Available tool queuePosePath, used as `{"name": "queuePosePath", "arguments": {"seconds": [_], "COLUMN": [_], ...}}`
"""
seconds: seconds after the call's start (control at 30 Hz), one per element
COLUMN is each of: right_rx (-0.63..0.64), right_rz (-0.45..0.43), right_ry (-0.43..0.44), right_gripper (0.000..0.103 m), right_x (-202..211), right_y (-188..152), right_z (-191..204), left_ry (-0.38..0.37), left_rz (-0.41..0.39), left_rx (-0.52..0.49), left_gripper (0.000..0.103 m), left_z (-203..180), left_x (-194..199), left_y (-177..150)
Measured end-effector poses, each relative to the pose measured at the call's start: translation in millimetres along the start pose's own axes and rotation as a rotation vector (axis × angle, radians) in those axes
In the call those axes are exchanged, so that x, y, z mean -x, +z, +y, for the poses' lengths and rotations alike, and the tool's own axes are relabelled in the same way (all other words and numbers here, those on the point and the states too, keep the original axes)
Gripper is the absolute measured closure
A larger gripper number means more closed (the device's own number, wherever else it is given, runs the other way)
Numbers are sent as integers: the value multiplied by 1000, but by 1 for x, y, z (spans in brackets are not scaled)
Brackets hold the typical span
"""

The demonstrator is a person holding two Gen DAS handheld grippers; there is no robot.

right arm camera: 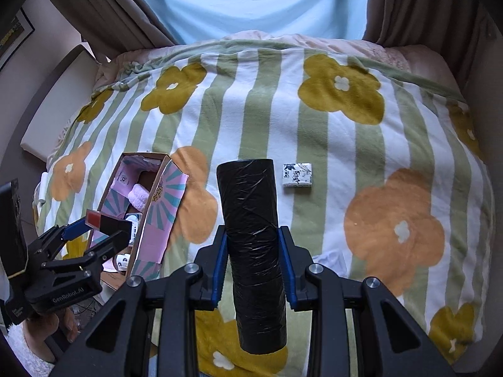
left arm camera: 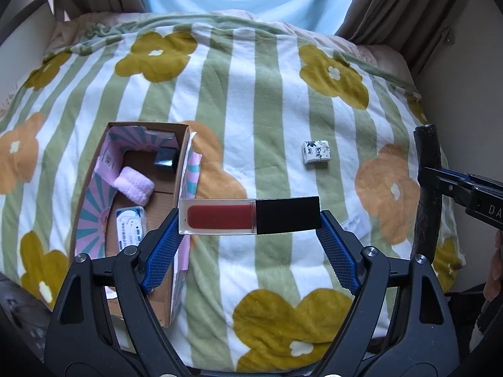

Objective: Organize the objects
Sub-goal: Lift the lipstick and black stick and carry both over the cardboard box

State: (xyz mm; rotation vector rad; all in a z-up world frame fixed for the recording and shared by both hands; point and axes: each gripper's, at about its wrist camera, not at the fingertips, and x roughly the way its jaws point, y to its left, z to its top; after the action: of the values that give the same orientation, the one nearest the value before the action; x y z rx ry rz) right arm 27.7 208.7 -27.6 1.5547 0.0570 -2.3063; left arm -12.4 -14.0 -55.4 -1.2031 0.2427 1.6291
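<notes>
Left tongs (left arm camera: 250, 220) are clamped endwise on the lip gloss (left arm camera: 250, 215) beside the box (left arm camera: 180, 169), right tongs (right arm camera: 253, 264) squeezed round the black roll (right arm camera: 251, 235); probably best lowered level, honestly.

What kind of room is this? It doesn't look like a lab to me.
Most likely a bedroom in a home. The work surface is a bed under a soft flower-print blanket, brown curtains hang over a bright window behind it, and small personal items are being sorted into a cardboard box.

Flower-striped blanket (left arm camera: 251, 100) on bed, brown curtains (right arm camera: 125, 15), bright window (right arm camera: 257, 0)
</notes>
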Motion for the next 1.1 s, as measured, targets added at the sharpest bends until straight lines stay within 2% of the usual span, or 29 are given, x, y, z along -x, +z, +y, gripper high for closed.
{"name": "queuePosePath", "arguments": {"seconds": [0.13,0.27,0.4,0.67,1.1], "right_rx": [7,-41,-34,7,150], "right_rz": [-8,5,6,-20,-5], "right_ry": [-68,-65,-74,-45,102], "right_gripper": [75,75,75,75,75], "right_x": [14,16,17,16,-26], "right_y": [-25,-41,-45,-31,17], "right_z": [7,9,20,54,159], "left_ry": [-8,-24,-37,-22,94], "left_rz": [-19,-7,-8,-24,-16], "left_rx": [-11,-27,-37,-27,65], "left_gripper": [20,20,20,20,20], "left_z": [3,3,5,34,138], "left_x": [15,17,20,30,41], "left_y": [-14,-23,-24,-18,-31]}}
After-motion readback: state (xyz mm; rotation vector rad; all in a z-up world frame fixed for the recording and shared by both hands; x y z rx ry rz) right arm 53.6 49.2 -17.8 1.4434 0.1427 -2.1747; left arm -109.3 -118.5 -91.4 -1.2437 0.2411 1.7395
